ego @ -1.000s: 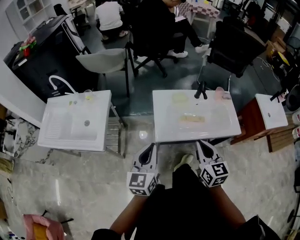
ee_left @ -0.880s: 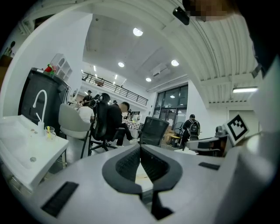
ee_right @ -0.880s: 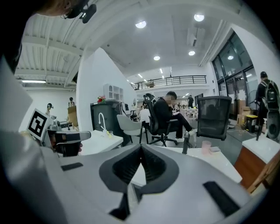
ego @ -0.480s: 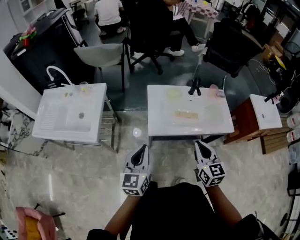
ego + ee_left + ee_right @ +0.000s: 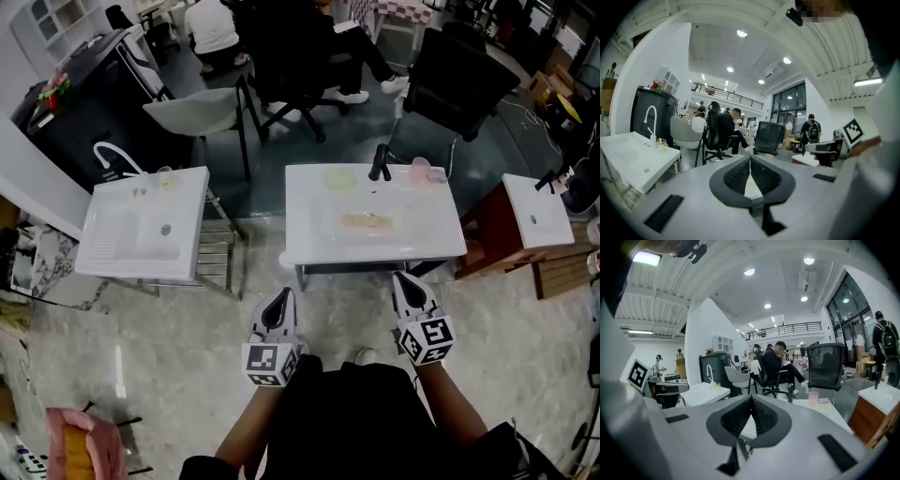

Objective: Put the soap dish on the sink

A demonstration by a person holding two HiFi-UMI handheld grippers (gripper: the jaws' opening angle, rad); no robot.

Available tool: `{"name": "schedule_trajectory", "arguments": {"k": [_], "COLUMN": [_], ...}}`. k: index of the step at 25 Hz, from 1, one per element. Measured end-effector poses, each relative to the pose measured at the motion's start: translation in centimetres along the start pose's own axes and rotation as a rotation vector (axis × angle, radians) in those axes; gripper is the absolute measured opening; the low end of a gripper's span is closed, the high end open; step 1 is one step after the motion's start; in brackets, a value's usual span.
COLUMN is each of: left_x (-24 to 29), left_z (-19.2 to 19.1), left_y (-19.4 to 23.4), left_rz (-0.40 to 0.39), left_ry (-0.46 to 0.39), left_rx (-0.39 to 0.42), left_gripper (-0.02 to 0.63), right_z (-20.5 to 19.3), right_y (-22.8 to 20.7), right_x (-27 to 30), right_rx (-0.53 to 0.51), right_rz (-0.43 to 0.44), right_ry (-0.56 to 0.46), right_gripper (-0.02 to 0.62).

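The left gripper (image 5: 279, 298) and right gripper (image 5: 406, 281), both closed on nothing, had drawn down-frame off the centre sink (image 5: 309, 242), whose basin held a tan oblong (image 5: 366, 221), possibly the soap dish.

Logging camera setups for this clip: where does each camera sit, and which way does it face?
Head view: on the person's head, facing steeply down at the middle sink; forearms, left gripper and right gripper show.
Left gripper view: on the left gripper, facing along its shut jaws across the room; the right gripper shows at right.
Right gripper view: on the right gripper, facing along its shut jaws; the left gripper shows at left.
Shared: both gripper views see the left sink and the black office chair.
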State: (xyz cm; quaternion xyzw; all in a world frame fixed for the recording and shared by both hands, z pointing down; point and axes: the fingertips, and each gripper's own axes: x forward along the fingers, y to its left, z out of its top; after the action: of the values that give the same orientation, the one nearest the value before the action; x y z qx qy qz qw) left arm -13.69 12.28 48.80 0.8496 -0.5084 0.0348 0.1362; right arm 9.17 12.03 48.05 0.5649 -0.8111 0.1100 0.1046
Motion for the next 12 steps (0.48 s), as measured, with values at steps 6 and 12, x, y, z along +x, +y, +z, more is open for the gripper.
{"name": "schedule_trajectory", "arguments": {"k": [6, 12], "left_x": [1.4, 3.2], "left_z": [-0.7, -0.9], "left_y": [-4.0, -6.7], "left_rz": [0.017, 0.065], "left_ry": [0.023, 0.044], "left_rx": [0.017, 0.009], "left_gripper": [0.011, 0.011], "right_z": [-0.2, -0.3], "right_y": [-3.8, -7.7], "right_x": [-1.5, -2.8], "right_rx": [0.011, 0.010], "right_rz": [0.018, 0.029], "right_ry": [-0.011, -0.012], "right_gripper": [-0.002, -0.002]}}
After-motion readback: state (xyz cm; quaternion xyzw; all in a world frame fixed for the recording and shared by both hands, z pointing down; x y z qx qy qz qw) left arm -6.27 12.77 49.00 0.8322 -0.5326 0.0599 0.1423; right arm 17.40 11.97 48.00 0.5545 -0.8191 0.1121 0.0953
